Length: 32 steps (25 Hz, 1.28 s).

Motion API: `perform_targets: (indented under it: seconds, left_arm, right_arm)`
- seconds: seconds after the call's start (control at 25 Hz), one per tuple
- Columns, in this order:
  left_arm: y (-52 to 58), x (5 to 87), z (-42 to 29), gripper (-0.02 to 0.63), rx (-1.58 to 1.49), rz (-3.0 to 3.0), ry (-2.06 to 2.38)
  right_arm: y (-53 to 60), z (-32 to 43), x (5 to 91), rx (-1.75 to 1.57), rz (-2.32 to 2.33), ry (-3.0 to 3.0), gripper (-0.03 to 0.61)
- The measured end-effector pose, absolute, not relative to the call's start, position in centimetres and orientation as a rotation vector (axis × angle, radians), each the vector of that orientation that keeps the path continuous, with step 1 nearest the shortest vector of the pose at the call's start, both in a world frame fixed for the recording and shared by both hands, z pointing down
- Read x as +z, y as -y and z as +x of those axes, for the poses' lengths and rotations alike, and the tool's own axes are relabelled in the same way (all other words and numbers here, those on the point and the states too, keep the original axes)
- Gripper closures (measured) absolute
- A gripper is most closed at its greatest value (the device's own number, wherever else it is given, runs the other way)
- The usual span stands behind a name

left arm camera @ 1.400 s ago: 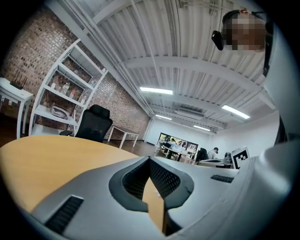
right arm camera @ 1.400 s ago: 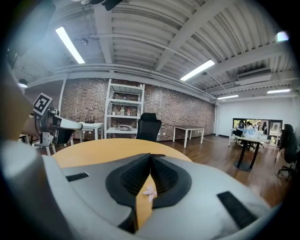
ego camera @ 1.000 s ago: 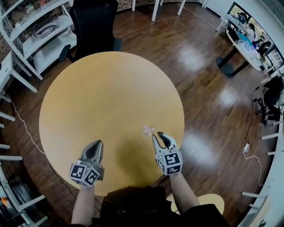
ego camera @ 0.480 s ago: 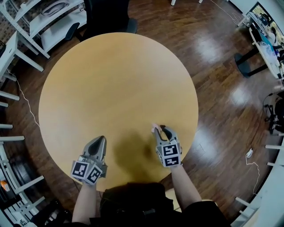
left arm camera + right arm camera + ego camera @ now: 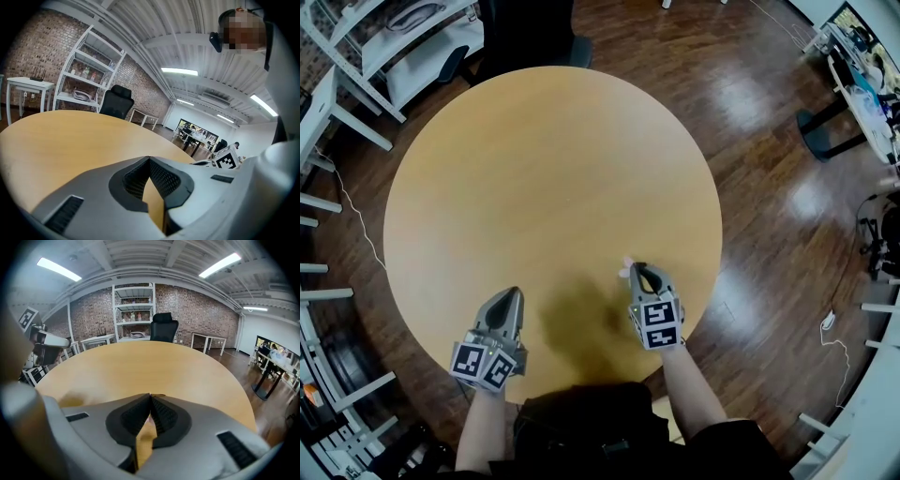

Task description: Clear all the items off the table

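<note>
Your right gripper has dropped to the round table and its jaws have just been closing, so now they pinch the little pink piece at their tips. A second ago that piece lay loose just ahead of the open jaws, near the table's right front edge. Your left gripper is closed on nothing, low over the front edge.
</note>
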<state>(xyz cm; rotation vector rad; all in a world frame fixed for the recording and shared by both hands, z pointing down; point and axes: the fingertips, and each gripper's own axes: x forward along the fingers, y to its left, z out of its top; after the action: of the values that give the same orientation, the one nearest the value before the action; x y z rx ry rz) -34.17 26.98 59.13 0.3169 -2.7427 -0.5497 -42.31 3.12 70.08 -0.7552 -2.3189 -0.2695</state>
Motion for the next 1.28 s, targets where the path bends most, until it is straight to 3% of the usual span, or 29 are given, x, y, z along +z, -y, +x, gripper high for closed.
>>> perform_targets:
  seconds: [0.68,1.0,1.28]
  left_arm:
    - [-27.7,50.7,-30.9,0.614,-0.5,0.601,2.932]
    - [-23.1,49.4,-28.8,0.614,-0.508,0.937,2.874]
    - [-12.6,48.3,-27.4,0.614,-0.465,1.314,2.691]
  right_arm:
    - [-2.9,-35.1,57.7,-0.315,-0.557,2.616,0.574]
    - [3.7,-26.5,53.0,-0.263,-0.204,2.785,0.574]
    - [14.1,-17.3,52.8,-0.173,0.218,2.779,0.574]
